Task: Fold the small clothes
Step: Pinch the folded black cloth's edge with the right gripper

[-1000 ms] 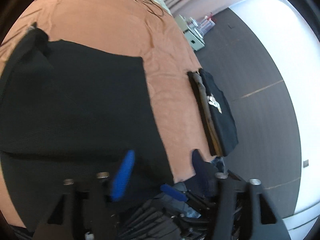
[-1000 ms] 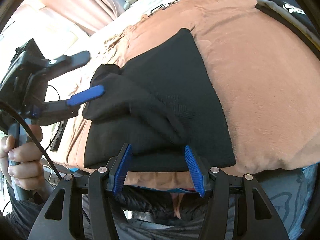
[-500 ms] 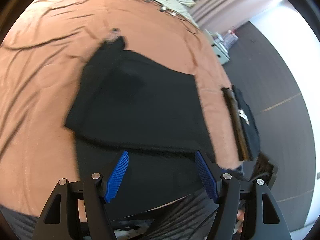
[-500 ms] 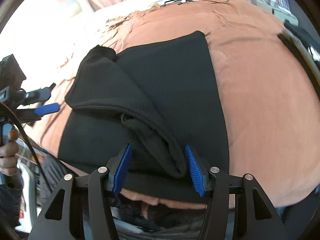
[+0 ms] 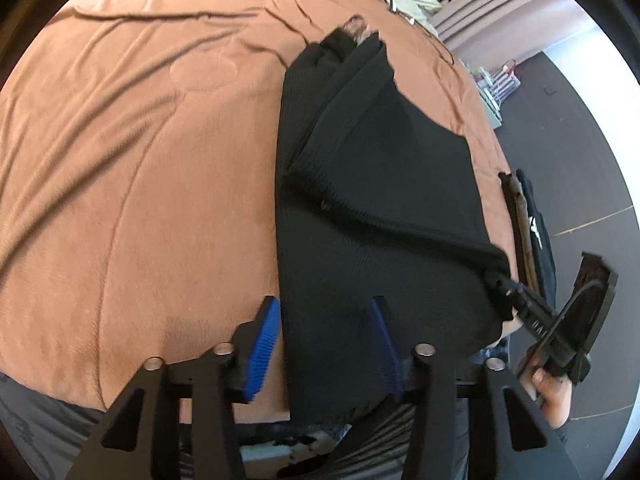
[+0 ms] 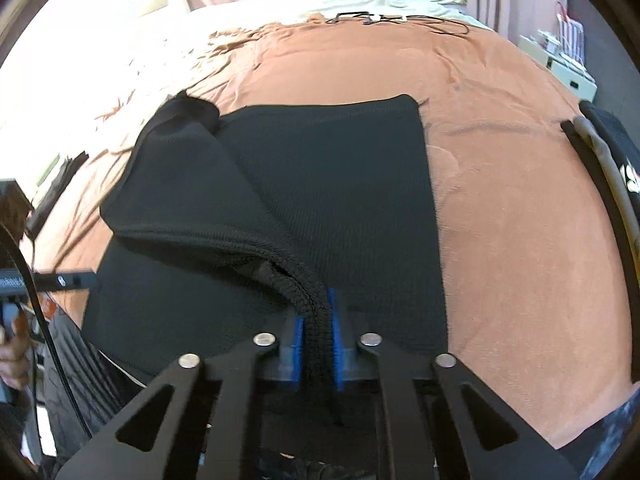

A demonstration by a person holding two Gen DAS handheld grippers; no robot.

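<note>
On bed: black garment (image 6: 328,184) lies spread on the brown cover (image 5: 132,152), near edge toward the person.
Garment position, right view: centre of frame; far hem at 12 o'clock, near hem at 6 o'clock.
Garment position, left view: runs from 1 o'clock down to 6 o'clock, bare cover at 9 o'clock.
Progress, done: one side panel, probably a sleeve (image 6: 188,184), is folded inward across the body; it lies diagonally from 10 o'clock toward 6 o'clock in the right view.
Progress, left: the body remains at full length; judged about midway, with the lengthwise fold and final squaring not yet done.
Right gripper (image 6: 316,340): jaws clamped tight on the ribbed sleeve edge; fabric fills the narrow gap between the blue pads.
Right gripper, left view: seen at 4 o'clock (image 5: 506,286), gripping the sleeve end over the garment's near corner.
Left gripper (image 5: 324,344): jaws spread wide, nothing between them in a grip.
Left gripper contact: pads straddle the garment's near left edge; whether they touch the cloth cannot be told.
Finished stack (image 6: 612,160): folded clothes at 3 o'clock on the bed edge, well apart from the garment.
Next move, judged: carry the pinched sleeve end flat, then release.
</note>
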